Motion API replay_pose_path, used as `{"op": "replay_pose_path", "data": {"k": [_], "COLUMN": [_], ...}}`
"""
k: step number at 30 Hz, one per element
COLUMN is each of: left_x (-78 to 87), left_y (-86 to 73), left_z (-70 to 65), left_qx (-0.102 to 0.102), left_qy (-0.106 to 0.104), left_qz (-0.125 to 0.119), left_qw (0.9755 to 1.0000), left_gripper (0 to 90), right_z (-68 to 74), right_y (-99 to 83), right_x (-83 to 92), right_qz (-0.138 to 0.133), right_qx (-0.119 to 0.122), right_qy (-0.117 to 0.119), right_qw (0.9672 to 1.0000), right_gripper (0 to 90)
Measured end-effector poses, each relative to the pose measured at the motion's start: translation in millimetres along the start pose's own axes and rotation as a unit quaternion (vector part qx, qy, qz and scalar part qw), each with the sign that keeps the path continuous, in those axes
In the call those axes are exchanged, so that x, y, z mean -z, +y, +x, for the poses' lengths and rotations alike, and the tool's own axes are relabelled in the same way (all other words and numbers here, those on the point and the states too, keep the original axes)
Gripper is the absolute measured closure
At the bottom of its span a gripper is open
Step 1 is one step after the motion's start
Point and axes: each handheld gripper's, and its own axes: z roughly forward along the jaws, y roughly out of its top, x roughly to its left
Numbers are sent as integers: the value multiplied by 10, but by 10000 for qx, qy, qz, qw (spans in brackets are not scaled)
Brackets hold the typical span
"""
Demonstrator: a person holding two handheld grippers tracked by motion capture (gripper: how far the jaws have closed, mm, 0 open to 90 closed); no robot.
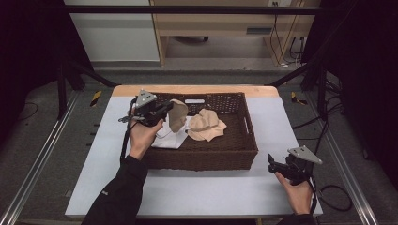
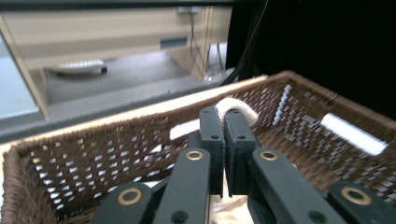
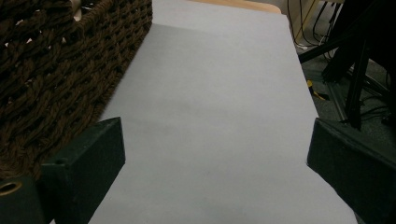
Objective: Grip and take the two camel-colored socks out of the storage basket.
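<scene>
While the right gripper (image 1: 273, 165) just sits near the table's (image 1: 206, 192) right front corner with its jaws spread wide and nothing in them, the left gripper (image 1: 168, 108) is up over the left end of the basket (image 1: 206, 157), pinched tight on a tan cloth (image 1: 178, 115) that dangles from its tips. Under it lies a white cloth (image 1: 170, 138), and another tan cloth (image 1: 206, 125) is bunched up mid-basket. From the left gripper view, a fold of fabric (image 2: 236, 108) pokes out past the closed jaws.
</scene>
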Motion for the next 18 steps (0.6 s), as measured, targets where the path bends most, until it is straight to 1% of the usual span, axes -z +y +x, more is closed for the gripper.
{"op": "replay_pose_path", "data": {"k": [3, 6, 10, 14, 16, 18], "left_x": [135, 298, 460, 618, 715, 807], "left_y": [40, 89, 145, 192, 209, 220], "left_z": [-49, -99, -161, -246, -304, -360], "left_qx": [-38, -77, -149, -215, -241, -342], "left_qy": [-86, -151, -226, -341, -445, -490], "left_qz": [-178, -429, -620, -785, -889, -971], "left_qw": [9998, 9989, 9977, 9961, 9948, 9935], "left_gripper": [872, 872, 872, 873, 873, 873], "right_z": [-8, -11, -11, -14, -16, -23], "right_y": [-4, -5, -6, -9, -12, -15], "right_x": [2, 3, 7, 10, 15, 15], "right_qz": [17, 14, 11, 12, 23, 14], "right_qx": [-2, 3, 15, 11, -9, 24], "right_qy": [-10, -24, -23, -27, -30, -32], "right_qw": [10000, 10000, 10000, 10000, 10000, 10000], "right_gripper": [45, 45, 45, 46, 45, 46]}}
